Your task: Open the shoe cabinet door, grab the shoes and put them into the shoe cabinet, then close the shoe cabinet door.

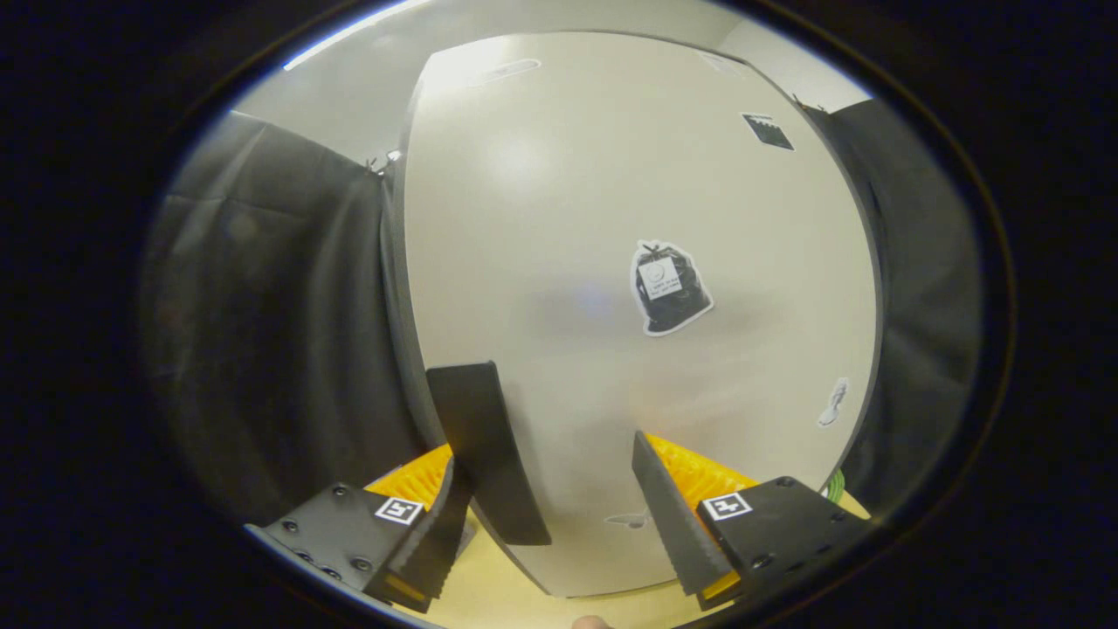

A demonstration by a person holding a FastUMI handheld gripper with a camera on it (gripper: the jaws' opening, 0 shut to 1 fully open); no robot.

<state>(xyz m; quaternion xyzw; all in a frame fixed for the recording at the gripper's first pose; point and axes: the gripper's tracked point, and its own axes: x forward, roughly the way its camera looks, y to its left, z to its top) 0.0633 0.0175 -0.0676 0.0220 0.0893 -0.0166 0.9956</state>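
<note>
The cream shoe cabinet door (559, 218) stands right in front of me, very close. A dark flat handle (485, 445) sits near the door's lower left edge. My gripper (543, 446) is open and low against the door. The handle lies between the fingers, up against the inner side of the left finger (432, 542). The right finger (668, 515) stands well apart from the handle. Whether the door is fully shut or slightly ajar I cannot tell; its dark left edge (397, 262) shows.
Black cloth walls (271, 332) hang on both sides of the cabinet. A pale yellow floor (489, 594) runs under the door. A bin-bag sticker (668, 288) and a black square tag (769, 131) are on the door. Something green (837, 485) shows at the lower right.
</note>
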